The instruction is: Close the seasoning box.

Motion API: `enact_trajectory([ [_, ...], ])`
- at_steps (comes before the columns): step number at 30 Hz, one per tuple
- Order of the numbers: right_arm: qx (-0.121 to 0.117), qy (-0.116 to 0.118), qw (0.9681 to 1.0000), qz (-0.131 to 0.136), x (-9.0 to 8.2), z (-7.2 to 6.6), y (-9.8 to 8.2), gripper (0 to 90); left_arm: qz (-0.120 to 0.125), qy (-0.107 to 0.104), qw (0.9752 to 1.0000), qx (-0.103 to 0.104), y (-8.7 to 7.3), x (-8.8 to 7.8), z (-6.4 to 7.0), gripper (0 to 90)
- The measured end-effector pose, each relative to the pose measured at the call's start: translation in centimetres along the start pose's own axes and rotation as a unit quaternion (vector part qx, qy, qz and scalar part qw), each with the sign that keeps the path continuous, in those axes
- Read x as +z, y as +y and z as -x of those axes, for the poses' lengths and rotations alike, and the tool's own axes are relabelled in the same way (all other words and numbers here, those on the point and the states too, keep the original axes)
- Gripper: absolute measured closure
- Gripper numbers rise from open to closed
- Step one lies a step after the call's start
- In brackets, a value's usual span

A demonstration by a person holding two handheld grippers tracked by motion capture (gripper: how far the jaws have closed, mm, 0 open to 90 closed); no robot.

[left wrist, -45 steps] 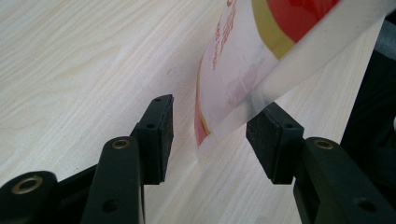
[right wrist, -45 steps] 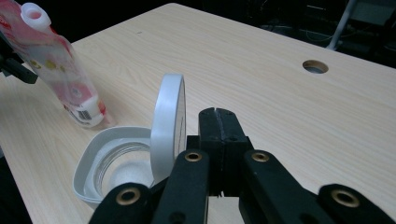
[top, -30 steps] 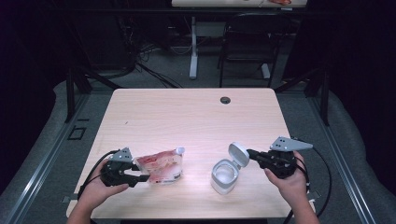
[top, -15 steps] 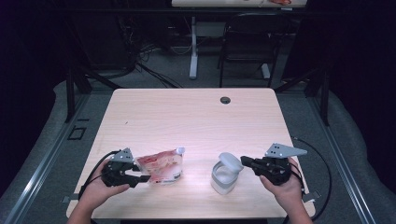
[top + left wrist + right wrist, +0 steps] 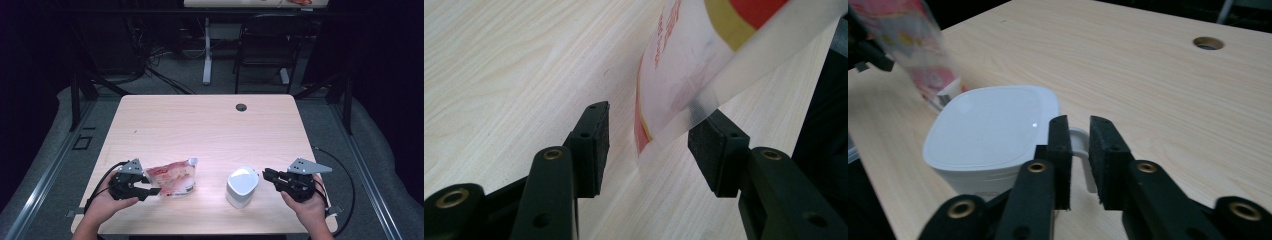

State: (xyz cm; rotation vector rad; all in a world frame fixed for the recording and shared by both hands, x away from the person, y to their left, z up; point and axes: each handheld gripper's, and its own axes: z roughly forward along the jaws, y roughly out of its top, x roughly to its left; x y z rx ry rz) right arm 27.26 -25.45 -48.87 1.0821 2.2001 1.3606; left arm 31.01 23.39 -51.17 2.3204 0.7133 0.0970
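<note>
Two grippers are at work over the near half of a pale wooden table (image 5: 210, 125); positions below are given relative to the white lidded container (image 5: 242, 186) standing near the table's front edge.

Left gripper (image 5: 150, 187): well to the left of the container, held in the person's left hand. A clear plastic pouch (image 5: 173, 177) with red and yellow print lies between the gripper and the container, apart from the container. In the left gripper view the pouch's sealed end (image 5: 684, 100) sits between the two jaws. The right-hand pad appears to touch the clear seam strip, while the left-hand pad stands clear of it with table showing in the gap. The jaws are parted and not clamped on the pouch.

Right gripper (image 5: 266, 175): just to the right of the container, held in the person's right hand, pointing at it. The container's lid is down. In the right gripper view a small white tab (image 5: 1080, 145) on the container's side lies in the narrow gap between the jaws. The jaws have just been opening; the pads stand slightly apart and do not visibly press the tab.

A round cable hole (image 5: 241, 107) lies well beyond the container, near the far edge.
</note>
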Motion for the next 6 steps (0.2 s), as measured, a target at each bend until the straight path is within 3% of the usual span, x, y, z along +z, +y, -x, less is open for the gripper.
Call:
enact_trajectory([
  [3, 0.013, -0.033, 0.9993, 0.013, -0.3, 0.6, -0.5, 68.6, -0.002, -0.003, 1.0000, 0.005, 0.0, 0.0, 0.0, 51.1],
  [6, 0.037, -0.051, 0.9977, 0.022, -0.4, 1.4, -1.1, 63.4, 0.000, -0.002, 1.0000, 0.007, 0.1, 0.0, 0.0, 50.7],
])
